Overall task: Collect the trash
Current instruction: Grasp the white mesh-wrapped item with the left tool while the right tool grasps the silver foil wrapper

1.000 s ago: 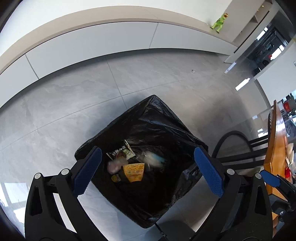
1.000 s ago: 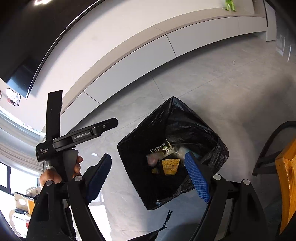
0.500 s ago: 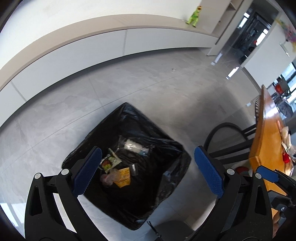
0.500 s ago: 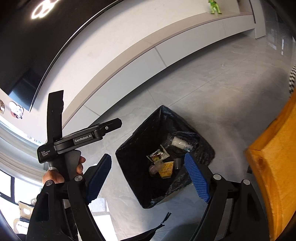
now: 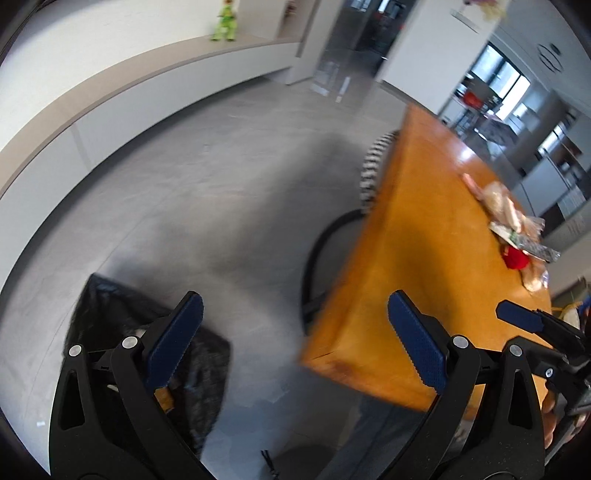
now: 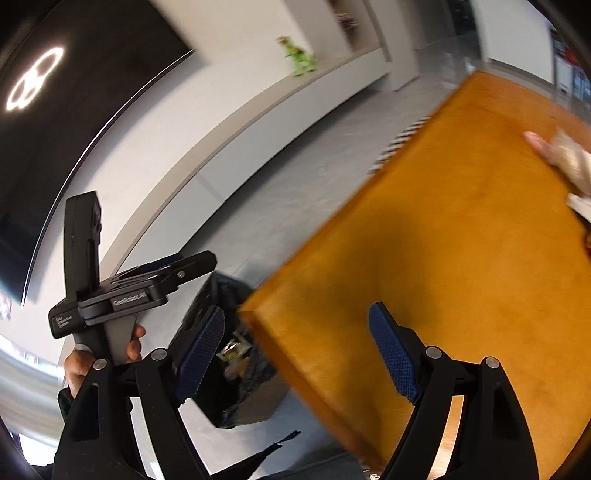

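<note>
Both sets of tongs are seen w/ blue pads spread wide apart and nothing between them. The left tongs (image 5: 291, 343) are pointed down at grey tile floor (image 5: 207, 206), w/ the corner of an orange wooden surface (image 5: 424, 258) at right. The right tongs (image 6: 295, 354) are framed over that same surface's near corner.

The black-lined trash bin (image 5: 110, 325) is seen at lower left of the left view, partly hidden behind the left pad; in the right view its wrappers (image 6: 236, 350) are glimpsed inside, just beside the surface's corner. Uncollected trash (image 5: 517, 229) – crumpled clear plastic, a flat packet, a red item – is left lying toward the far end of the surface, well apart from both tongs. Details are blurred.

A hand (image 6: 96, 354) is shown gripping the left tool's handle. A green toy figure (image 5: 225, 26) is seen on the ledge along the far wall.
</note>
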The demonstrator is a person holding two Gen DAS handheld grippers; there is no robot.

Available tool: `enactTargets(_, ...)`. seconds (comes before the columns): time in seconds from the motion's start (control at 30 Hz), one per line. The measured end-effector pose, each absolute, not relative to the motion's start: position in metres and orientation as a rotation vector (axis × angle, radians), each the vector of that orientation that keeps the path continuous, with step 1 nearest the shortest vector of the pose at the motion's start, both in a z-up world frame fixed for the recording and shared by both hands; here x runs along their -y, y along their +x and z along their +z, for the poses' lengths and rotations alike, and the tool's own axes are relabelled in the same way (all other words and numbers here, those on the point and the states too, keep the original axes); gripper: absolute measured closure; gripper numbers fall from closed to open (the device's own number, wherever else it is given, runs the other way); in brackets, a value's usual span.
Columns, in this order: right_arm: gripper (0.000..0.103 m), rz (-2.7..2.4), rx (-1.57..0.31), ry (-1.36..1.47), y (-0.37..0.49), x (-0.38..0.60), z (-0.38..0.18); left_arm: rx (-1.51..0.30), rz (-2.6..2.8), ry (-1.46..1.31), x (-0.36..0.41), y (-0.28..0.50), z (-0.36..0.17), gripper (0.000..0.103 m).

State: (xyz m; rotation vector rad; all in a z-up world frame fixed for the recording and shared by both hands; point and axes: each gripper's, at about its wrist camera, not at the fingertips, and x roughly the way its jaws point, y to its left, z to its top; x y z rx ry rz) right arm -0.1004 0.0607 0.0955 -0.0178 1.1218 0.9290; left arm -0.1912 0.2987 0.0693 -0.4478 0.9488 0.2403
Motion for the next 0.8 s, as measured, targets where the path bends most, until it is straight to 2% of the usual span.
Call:
enactTargets(0.17,0.037,0.736,-1.119,0.078,-0.049,0.014,0.11,-0.969,0.128,-0.389,-0.247,-0.129,0.08,0.006)
enactTargets(0.23,0.039,0.645,-1.106,0.125,-0.028,0.05,0.116,-0.982,0.077,-0.351,-0.221,-0.101,0.086,0.006)
enactTargets(0.5,0.042,0.329,-1.082,0.251,0.039,0.169,0.122,-1.032,-0.095,-0.284,-0.134,-0.014,0.106,0.006)
enactTargets(0.8,0.051,0.18,-1.1,0.317,0.096,0.219,0.103,-1.074,-0.23,-0.231,-0.036,0.065,0.111,0.006)
